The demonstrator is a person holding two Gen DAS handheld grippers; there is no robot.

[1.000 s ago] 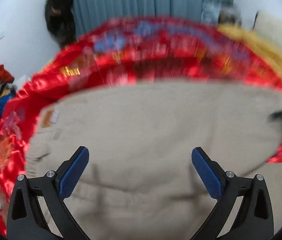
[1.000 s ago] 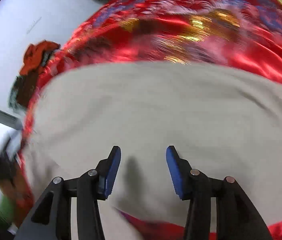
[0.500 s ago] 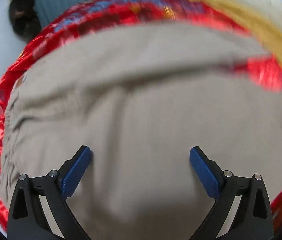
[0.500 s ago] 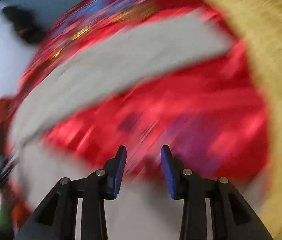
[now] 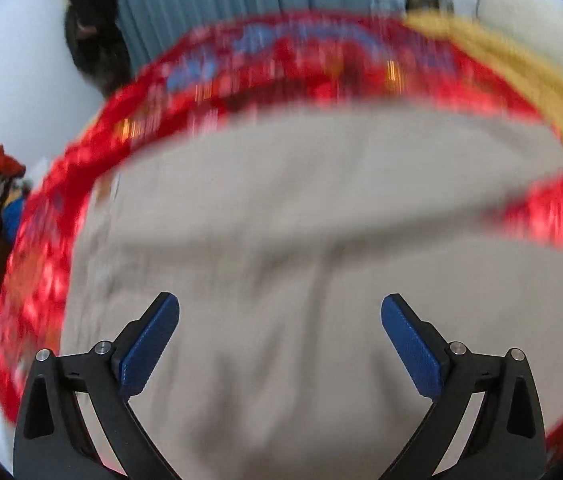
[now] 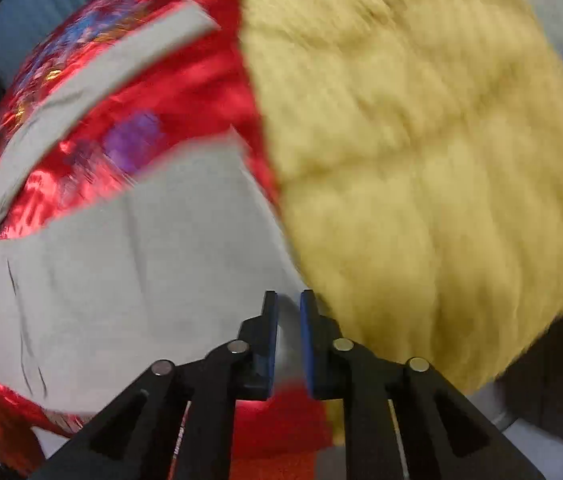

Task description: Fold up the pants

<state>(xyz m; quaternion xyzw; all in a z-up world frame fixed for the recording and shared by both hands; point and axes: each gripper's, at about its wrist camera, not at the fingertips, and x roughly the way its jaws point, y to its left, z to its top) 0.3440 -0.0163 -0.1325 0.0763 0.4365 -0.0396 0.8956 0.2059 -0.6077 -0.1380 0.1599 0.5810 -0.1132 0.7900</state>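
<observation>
Red satin bedding carries our beige pants, waistband at 9 o'clock, legs running toward 3. Our left tongs hover wide apart, empty. Our right tongs, nearly closed, seem to pinch a leg hem beside the yellow blanket. Next, we judge, that hem travels toward the waistband.

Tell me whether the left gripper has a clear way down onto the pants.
Probably yes. The left gripper hangs open over the beige pants, jaws wide apart, and nothing shows between them and the cloth. Blur hides how close it is.
</observation>
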